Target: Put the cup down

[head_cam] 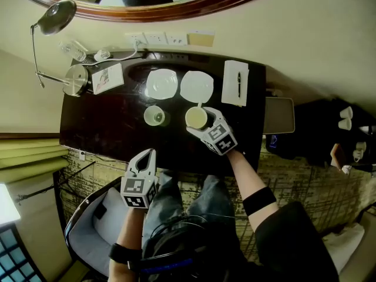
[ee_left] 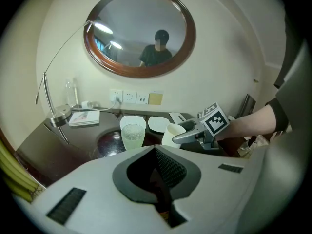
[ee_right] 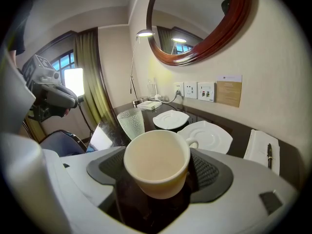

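Note:
A cream cup (head_cam: pixel 195 117) with a small handle sits between the jaws of my right gripper (head_cam: pixel 203 128), which is shut on its sides. In the right gripper view the cup (ee_right: pixel 157 162) tilts slightly, mouth open and empty, over the dark table (head_cam: pixel 106 134). I cannot tell whether its base touches the table. A textured glass (head_cam: pixel 155 116) stands just left of it. Two white saucers (head_cam: pixel 161 83) (head_cam: pixel 197 86) lie behind them. My left gripper (head_cam: pixel 141 169) is shut and empty at the table's front edge, apart from everything; its jaws (ee_left: pixel 161 179) meet.
A notepad with a pen (head_cam: pixel 236 82) lies at the table's right end. A desk lamp (head_cam: pixel 59 16) and a booklet (head_cam: pixel 107 78) are at the left end, with wall sockets (head_cam: pixel 155 38) behind. A chair (head_cam: pixel 88 222) stands by the person's legs.

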### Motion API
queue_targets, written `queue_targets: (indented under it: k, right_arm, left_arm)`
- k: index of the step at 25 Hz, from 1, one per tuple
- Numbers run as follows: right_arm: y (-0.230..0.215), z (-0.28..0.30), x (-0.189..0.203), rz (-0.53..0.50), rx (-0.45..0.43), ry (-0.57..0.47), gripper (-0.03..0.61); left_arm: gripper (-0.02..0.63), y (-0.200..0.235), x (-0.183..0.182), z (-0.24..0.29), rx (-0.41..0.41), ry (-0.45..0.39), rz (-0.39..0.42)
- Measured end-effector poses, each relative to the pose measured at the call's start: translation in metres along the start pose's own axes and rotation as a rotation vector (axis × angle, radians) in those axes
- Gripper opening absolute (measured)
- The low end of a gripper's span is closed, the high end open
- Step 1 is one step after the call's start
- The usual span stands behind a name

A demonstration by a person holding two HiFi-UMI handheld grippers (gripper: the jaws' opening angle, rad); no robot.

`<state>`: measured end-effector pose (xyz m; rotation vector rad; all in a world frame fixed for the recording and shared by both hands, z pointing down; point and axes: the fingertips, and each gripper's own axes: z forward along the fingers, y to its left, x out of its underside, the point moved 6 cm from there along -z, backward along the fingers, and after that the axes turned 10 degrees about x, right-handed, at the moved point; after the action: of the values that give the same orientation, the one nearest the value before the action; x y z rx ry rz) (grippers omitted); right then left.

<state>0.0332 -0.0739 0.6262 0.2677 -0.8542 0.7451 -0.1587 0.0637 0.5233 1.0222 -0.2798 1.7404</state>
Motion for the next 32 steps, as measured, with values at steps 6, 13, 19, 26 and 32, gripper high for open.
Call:
queue_targets:
  k: [6, 13, 19, 26, 32]
  right_arm:
    - [0.001, -0.001, 0.000, 0.008, 0.016, -0.007, 0.425]
    - [0.002, -0.006, -0.005, 0.018, 0.039, -0.003, 0.465]
    - [0.000, -0.032, -0.024, 0.014, 0.089, -0.041, 0.454]
    - [0.009, -0.082, -0.045, 0.062, 0.121, -0.096, 0.387]
    - [0.015, -0.123, -0.056, 0.121, 0.185, -0.121, 0.250]
  left_arm:
    - [0.002, 0.005, 0.001, -0.006, -0.018, -0.006, -0.005]
    - [0.002, 0.001, -0.005, -0.007, -0.017, -0.022, -0.004]
    - [0.002, -0.003, -0.020, -0.014, -0.015, -0.057, 0.006]
    - [0.002, -0.006, -0.041, -0.026, -0.020, -0.098, 0.020]
    - [0.002, -0.007, -0.059, -0.030, -0.006, -0.129, 0.050]
